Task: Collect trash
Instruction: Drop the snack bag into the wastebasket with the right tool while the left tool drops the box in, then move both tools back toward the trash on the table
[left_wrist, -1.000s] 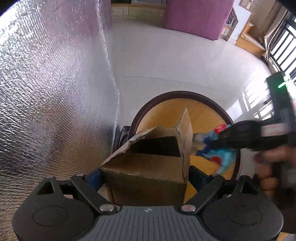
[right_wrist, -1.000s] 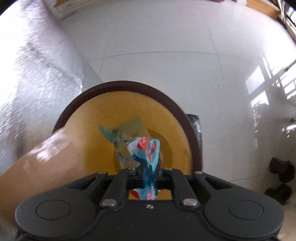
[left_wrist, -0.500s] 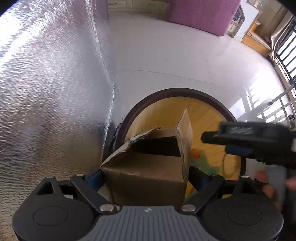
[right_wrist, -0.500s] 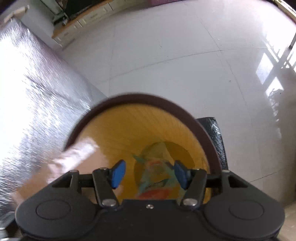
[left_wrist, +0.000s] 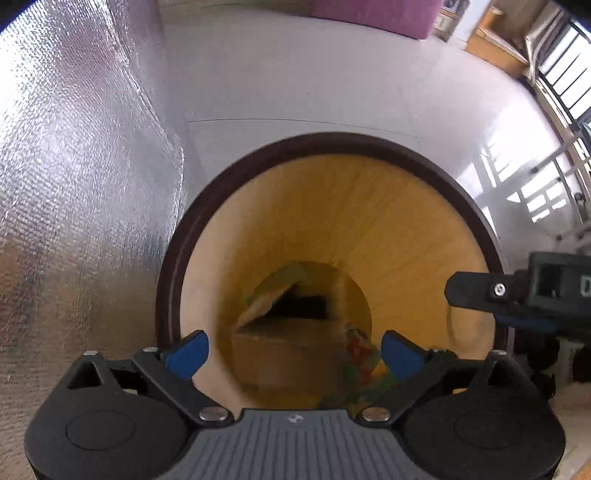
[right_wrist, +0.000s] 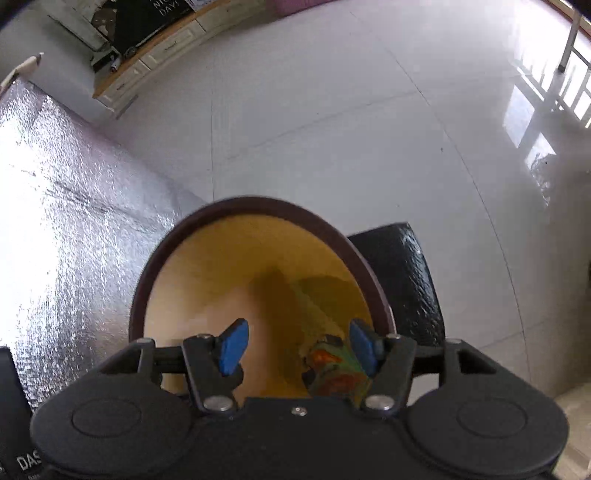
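A round bin with a dark brown rim (left_wrist: 325, 142) and yellow wooden inside stands on the floor. A cardboard box (left_wrist: 284, 328) lies at its bottom, with a colourful wrapper (left_wrist: 360, 354) beside it. My left gripper (left_wrist: 293, 350) is open and empty above the bin. My right gripper (right_wrist: 297, 347) is open and empty over the bin (right_wrist: 258, 206), and the wrapper (right_wrist: 332, 369) shows below it. The right gripper also shows in the left wrist view (left_wrist: 524, 295) at the bin's right side.
A silver foil sheet (left_wrist: 74, 184) hangs on the left, close to the bin. A black object (right_wrist: 399, 280) stands behind the bin on the right. White tiled floor (right_wrist: 332, 129) stretches beyond, with a cabinet (right_wrist: 155, 55) and a pink block (left_wrist: 369, 14) far off.
My left gripper opened and the cardboard box dropped into the bin. My right gripper, open since half a second ago, let the wrapper fall to the bin's bottom and drew back.
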